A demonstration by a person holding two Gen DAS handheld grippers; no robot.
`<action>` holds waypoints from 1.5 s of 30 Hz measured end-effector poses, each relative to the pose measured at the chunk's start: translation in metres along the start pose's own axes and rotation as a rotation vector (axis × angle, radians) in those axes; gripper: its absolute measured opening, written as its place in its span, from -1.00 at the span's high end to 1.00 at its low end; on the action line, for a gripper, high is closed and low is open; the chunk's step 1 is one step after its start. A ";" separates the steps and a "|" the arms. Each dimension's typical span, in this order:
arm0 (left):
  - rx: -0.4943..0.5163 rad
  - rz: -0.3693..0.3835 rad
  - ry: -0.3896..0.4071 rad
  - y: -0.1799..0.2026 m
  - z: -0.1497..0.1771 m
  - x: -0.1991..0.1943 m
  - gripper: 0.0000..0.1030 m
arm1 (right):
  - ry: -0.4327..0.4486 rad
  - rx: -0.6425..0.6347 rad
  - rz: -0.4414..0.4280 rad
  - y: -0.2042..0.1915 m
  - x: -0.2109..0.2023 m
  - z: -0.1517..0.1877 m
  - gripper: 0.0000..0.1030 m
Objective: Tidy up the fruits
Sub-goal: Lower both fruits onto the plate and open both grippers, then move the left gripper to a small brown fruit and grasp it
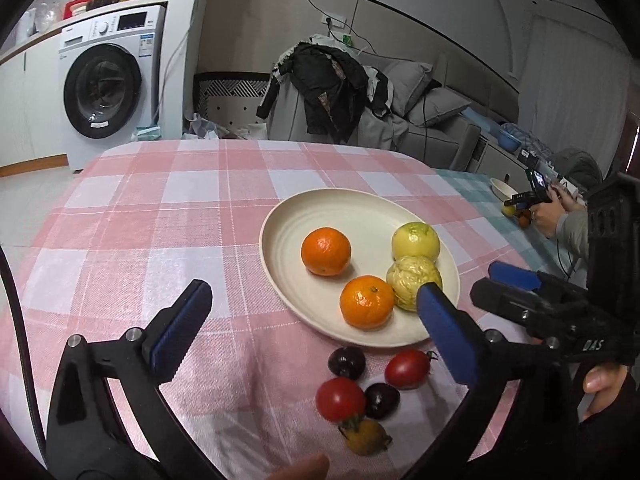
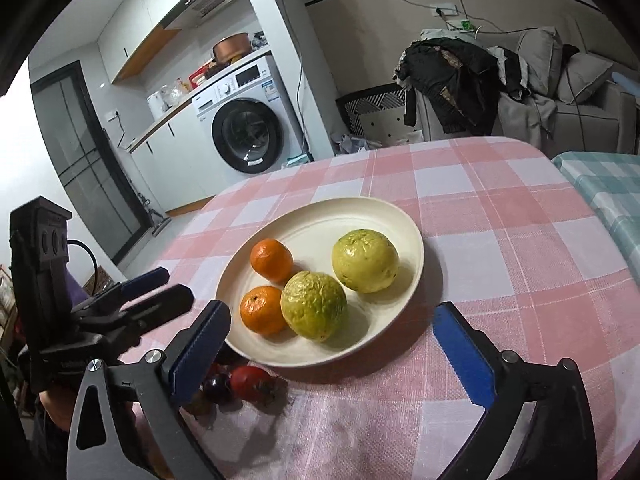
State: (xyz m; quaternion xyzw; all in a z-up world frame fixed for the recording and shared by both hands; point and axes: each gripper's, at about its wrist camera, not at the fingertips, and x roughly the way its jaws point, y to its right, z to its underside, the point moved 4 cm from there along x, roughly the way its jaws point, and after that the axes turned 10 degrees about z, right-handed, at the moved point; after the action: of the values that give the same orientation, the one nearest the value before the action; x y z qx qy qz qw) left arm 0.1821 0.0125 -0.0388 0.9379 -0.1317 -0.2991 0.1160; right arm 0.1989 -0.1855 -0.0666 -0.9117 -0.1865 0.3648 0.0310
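bare checked cloth (image 1: 132,240) left of plate (image 1: 288,216)

Black gripper frames, silver screws, blue-padded fingers (image 1: 182,328), white "DAS" lettering.

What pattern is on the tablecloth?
Pink and white checks on the tablecloth, clearest in the right wrist view.

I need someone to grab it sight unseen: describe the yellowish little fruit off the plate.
Find the cream plate on the pink checked tablecloth. Just off its near rim lies a cluster of small fruits. The yellow fruit is nearest the table edge, the only yellow one among red and dark ones.
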 end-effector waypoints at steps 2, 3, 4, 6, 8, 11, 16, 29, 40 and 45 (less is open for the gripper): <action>-0.005 -0.014 0.003 0.002 0.004 -0.010 -0.98 | -0.025 0.011 -0.007 0.001 -0.003 0.005 -1.00; -0.010 -0.023 0.001 0.002 0.007 -0.014 -0.98 | -0.033 0.011 -0.008 0.001 -0.006 0.007 -1.00; -0.020 -0.035 -0.006 0.001 0.011 -0.020 -0.98 | -0.037 0.004 -0.008 0.000 -0.010 0.010 -1.00; -0.038 -0.042 -0.012 0.001 0.017 -0.029 -0.98 | -0.041 -0.021 -0.006 -0.004 -0.017 0.016 -1.00; -0.056 -0.054 -0.019 0.002 0.026 -0.041 -0.98 | -0.044 -0.047 0.009 -0.007 -0.026 0.020 -1.00; -0.065 -0.051 0.000 0.007 0.036 -0.062 -0.98 | -0.064 -0.065 0.021 -0.012 -0.035 0.027 -1.00; -0.054 -0.070 0.014 0.020 0.053 -0.090 -0.98 | -0.058 -0.107 0.020 -0.023 -0.055 0.039 -1.00; -0.020 -0.056 -0.100 0.050 0.098 -0.090 -0.98 | -0.081 -0.136 0.055 -0.029 -0.068 0.070 -1.00; -0.005 -0.010 -0.198 0.060 0.116 -0.069 -0.97 | -0.113 -0.130 0.061 -0.030 -0.061 0.076 -1.00; -0.005 0.017 -0.235 0.060 0.119 -0.062 -0.69 | -0.125 -0.134 0.064 -0.030 -0.056 0.078 -1.00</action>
State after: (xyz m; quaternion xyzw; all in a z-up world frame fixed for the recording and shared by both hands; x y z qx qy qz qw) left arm 0.0524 -0.0404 -0.0825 0.8950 -0.1516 -0.4063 0.1045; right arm 0.0996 -0.1845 -0.0810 -0.8927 -0.1826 0.4084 -0.0532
